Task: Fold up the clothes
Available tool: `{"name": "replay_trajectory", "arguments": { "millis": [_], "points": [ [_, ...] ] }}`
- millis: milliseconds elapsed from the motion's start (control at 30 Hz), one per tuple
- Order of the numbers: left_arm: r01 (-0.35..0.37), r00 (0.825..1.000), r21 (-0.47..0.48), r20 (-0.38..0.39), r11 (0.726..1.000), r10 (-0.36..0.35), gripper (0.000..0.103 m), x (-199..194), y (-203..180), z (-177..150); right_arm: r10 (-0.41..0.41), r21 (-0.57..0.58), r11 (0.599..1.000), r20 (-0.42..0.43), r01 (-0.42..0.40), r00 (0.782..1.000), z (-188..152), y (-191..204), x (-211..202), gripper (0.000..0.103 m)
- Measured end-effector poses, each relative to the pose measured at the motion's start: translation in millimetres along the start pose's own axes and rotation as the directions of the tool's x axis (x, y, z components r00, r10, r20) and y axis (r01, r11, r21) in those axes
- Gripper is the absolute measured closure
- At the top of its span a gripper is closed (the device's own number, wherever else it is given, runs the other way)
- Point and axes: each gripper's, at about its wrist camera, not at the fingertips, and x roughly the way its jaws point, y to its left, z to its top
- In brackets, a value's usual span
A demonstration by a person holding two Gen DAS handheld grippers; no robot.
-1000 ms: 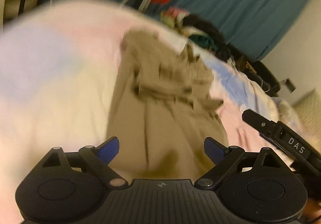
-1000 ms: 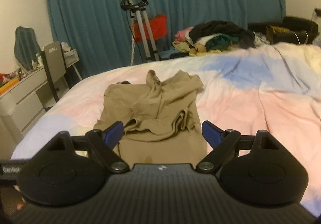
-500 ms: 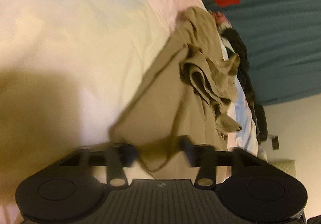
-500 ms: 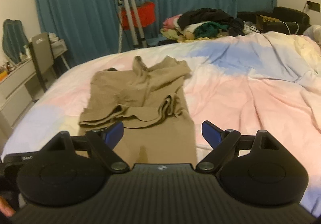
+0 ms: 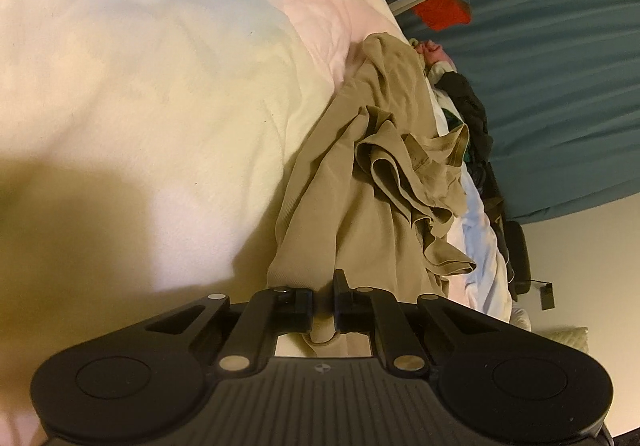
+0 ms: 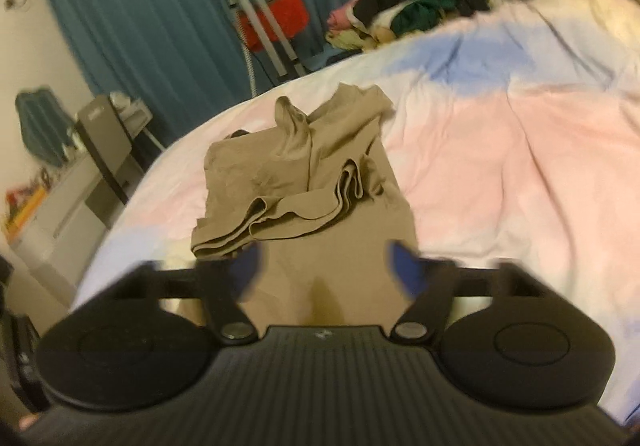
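Observation:
A tan garment (image 5: pixel 372 206) lies partly bunched on the pastel bedcover (image 5: pixel 160 86), its far half folded back in loose ripples. In the left wrist view my left gripper (image 5: pixel 323 302) is shut on the garment's near edge, with cloth pinched between the black fingers (image 5: pixel 298 306). The right wrist view shows the same tan garment (image 6: pixel 320 206) stretching away from my right gripper (image 6: pixel 324 266). Its jaws are closing, blurred by motion, and the blue pads (image 6: pixel 248 266) stand apart over the near hem without pressing on it.
The bedcover (image 6: pixel 520 174) spreads wide to the right. A heap of dark and coloured clothes (image 6: pixel 404 10) lies at the far edge before a teal curtain (image 6: pixel 160 6). A metal stand (image 6: pixel 256 18) with a red bag and a grey desk (image 6: pixel 60 206) stand left of the bed.
My left gripper rolled, sank to the garment's near edge and closed on it. My right gripper's jaws came from wide open to about half as wide, over the hem.

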Motion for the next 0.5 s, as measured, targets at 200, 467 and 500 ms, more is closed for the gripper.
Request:
{"name": "replay_trajectory", "arguments": {
  "millis": [200, 467, 500],
  "points": [
    [0.001, 1.0, -0.006, -0.004, 1.0, -0.001, 0.094, 1, 1, 3, 0.073, 0.068, 0.995, 0.02, -0.074, 0.997, 4, -11, -4, 0.056],
    [0.01, 1.0, -0.024, -0.004, 1.0, -0.01, 0.094, 0, 1, 2, 0.316, 0.539, 0.816, -0.113, -0.209, 0.942, -28, -54, 6, 0.004],
    [0.012, 1.0, -0.026, -0.003, 1.0, -0.012, 0.094, 0, 1, 2, 0.324, 0.574, 0.796, -0.138, -0.191, 0.936, -36, -59, 10, 0.004]
  ]
}}
